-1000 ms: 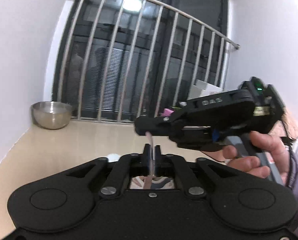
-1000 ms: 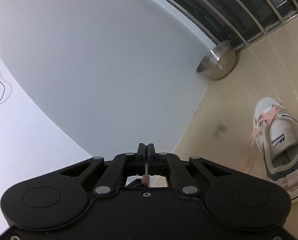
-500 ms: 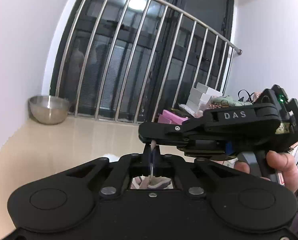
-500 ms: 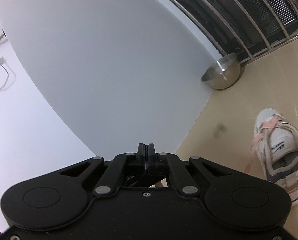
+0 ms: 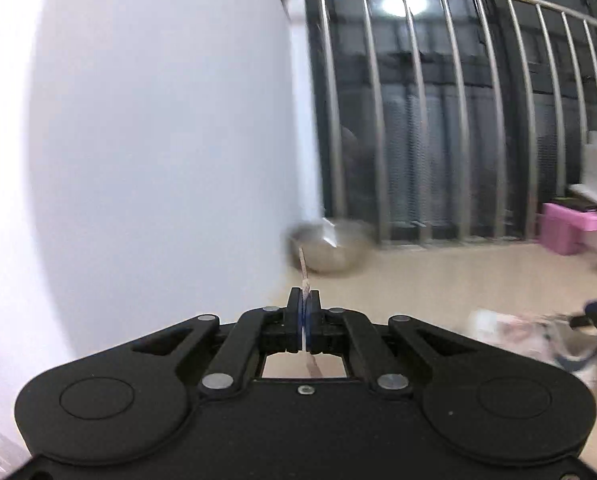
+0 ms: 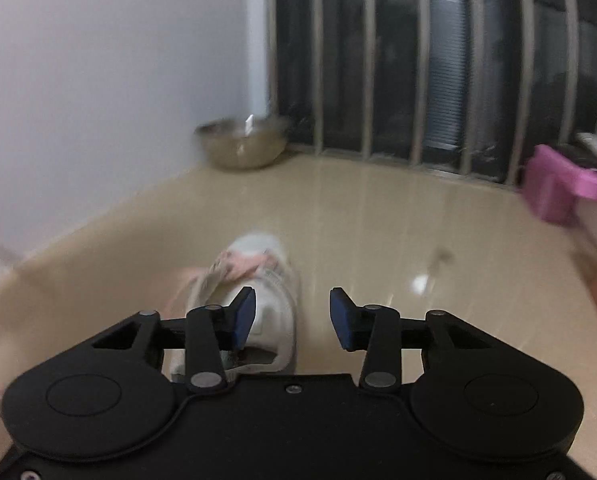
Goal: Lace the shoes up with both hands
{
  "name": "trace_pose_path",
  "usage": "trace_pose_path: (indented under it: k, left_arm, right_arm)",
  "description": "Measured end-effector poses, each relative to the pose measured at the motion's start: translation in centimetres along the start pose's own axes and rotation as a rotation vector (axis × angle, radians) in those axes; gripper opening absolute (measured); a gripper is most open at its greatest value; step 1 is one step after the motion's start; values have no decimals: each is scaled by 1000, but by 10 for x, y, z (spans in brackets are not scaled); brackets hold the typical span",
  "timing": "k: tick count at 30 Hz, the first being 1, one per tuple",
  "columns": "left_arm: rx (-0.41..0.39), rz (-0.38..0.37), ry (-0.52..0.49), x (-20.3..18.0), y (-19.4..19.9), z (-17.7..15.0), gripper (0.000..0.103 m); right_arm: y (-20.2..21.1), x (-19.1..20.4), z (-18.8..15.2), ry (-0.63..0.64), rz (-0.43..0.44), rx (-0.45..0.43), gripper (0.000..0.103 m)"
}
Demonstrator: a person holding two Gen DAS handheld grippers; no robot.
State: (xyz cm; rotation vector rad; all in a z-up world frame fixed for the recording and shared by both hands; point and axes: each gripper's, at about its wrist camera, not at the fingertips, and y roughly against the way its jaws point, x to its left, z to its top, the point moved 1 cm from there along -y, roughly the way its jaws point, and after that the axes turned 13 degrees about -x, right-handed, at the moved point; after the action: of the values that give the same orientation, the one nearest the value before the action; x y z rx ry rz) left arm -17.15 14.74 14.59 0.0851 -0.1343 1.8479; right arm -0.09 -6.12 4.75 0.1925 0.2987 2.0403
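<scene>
A white sneaker (image 6: 264,276) with pink laces lies on the beige floor, blurred, just beyond and slightly left of my right gripper (image 6: 292,316). That gripper's jaws are opening, with nothing between its blue pads (image 6: 245,314). In the left wrist view my left gripper (image 5: 305,312) is shut on the pink shoelace (image 5: 304,272), whose tip sticks up past the fingers and whose other part hangs below them. The sneaker (image 5: 538,340) shows blurred at the lower right of that view, with the dark tip of the other gripper (image 5: 594,314) just over it.
A steel bowl (image 5: 330,248) (image 6: 242,144) sits in the corner where the white wall meets the railing of metal bars (image 5: 438,120) before a dark window. Pink and white boxes (image 6: 558,188) stand at the right. Bare floor (image 6: 418,220) stretches beyond the shoe.
The right gripper let go of the lace, opened, and swung down over the shoe. The left gripper took the lace and turned left toward the wall and bowl.
</scene>
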Motion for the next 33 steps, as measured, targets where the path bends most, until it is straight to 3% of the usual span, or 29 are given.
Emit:
trace_pose_path:
  k: [2,3,5,7,11,13,14,15,16,18,19,20,25,27,30,33]
  left_arm:
    - [-37,36,-13,12,6,15,1]
    - [-54,43,-7,18,8,23,1]
    - [-67,2,19,22,13,35,1]
    - [-47,-125,55,15,13,40,1]
    - [48,-484,71,-41,-13,24,1]
    - [132,-656,33,-83,-41,4,1]
    - [179,-716,17,-100,-58,-7,1]
    - [231,-753,19,-113,-73,-15,1]
    - [285,-783,31,-125,-88,-22,1]
    - [384,-883,71,-143,-112,-30,1]
    - [426,-934,94,-151,-121,-33,1]
    - [474,-966,120,-156,-132,-37,1]
    - [694,-994,402,-155,-182,-69,1]
    - [766,-950,476,-153,-194,-94,2]
    - [814,-934,657,-141,-204,-123,3]
    - [846,-943,701,-135,-213,-119,3]
  right_arm:
    - [-19,5,-3,31,12,21,43]
    - [-25,6,-3,33,33,25,16]
    - [-37,10,-3,35,76,30,11]
    - [-30,16,-2,124,231,8,9]
    - [-20,7,-4,143,435,54,8]
    - [-31,-16,-1,1,456,97,14]
    - [-37,-27,1,-71,465,119,31]
    - [-35,-29,2,-73,438,114,37]
    - [-32,-31,2,-70,409,107,37]
    - [-11,-17,2,87,402,6,34]
    - [-5,-12,2,140,409,-31,28]
    - [-4,-12,2,138,414,-40,12]
    - [-18,-28,-2,17,452,-25,10]
    - [-22,-41,-5,-156,459,-3,9]
    - [-36,-66,-19,-428,446,25,10]
    - [-38,-74,-28,-552,431,33,11]
